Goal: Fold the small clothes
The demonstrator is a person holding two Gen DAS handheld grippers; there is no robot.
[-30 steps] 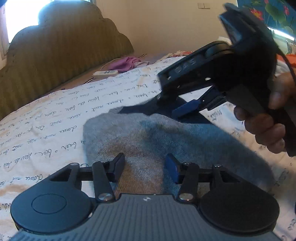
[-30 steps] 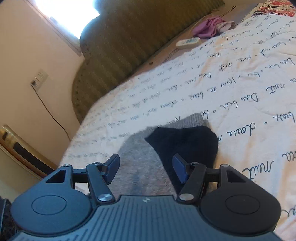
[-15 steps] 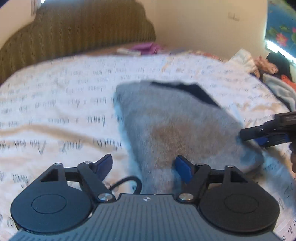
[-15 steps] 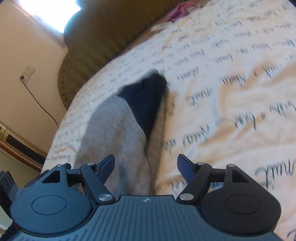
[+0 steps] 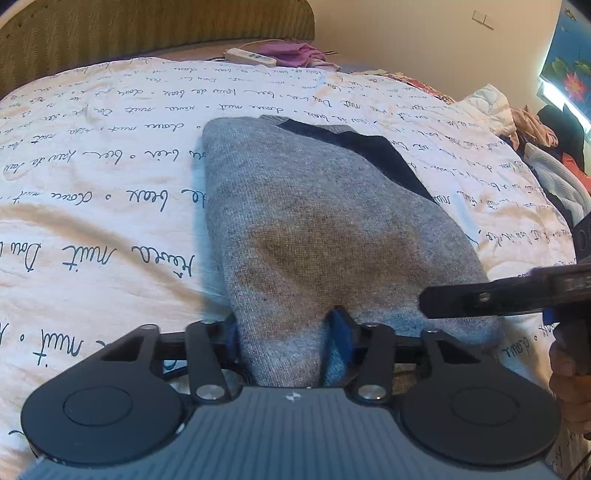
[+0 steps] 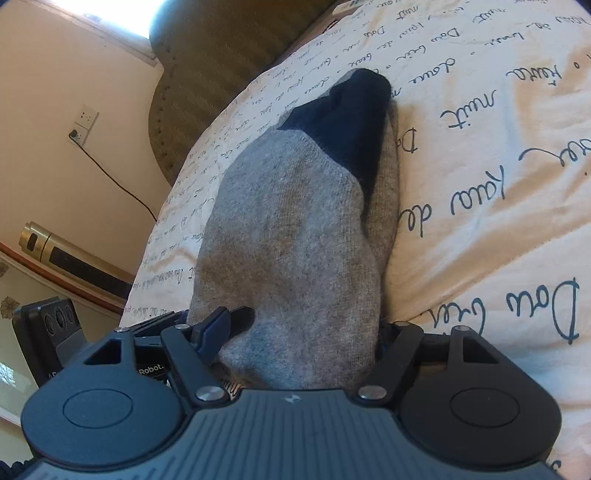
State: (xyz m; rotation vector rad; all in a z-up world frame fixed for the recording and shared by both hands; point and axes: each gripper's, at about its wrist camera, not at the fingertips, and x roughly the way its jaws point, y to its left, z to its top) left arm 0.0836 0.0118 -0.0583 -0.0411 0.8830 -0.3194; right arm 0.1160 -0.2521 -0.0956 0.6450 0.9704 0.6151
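Note:
A grey sock [image 5: 325,229] with a dark navy end [image 5: 376,151] lies lengthwise on the script-printed bedsheet [image 5: 92,206]. My left gripper [image 5: 286,328] is at the sock's near end, its jaws closing, with the grey fabric bunched between the pads. In the right wrist view the same sock [image 6: 295,236] runs up into my right gripper [image 6: 299,332]; its jaws are closing too, and the cloth fills the gap and hides the right pad. From the left wrist view the right gripper [image 5: 480,301] reaches in from the right over the sock's near right corner.
A padded olive headboard [image 5: 147,29] stands at the far end of the bed, with a white remote [image 5: 251,56] and a purple garment [image 5: 291,51] in front of it. A pile of clothes [image 5: 535,125] lies at the right. A wall socket with a cable [image 6: 83,123] is on the left wall.
Both grippers came down to the sock's near end. Their jaws widened, then narrowed around the grey fabric. The right gripper left the navy end and now sits at the near right corner.

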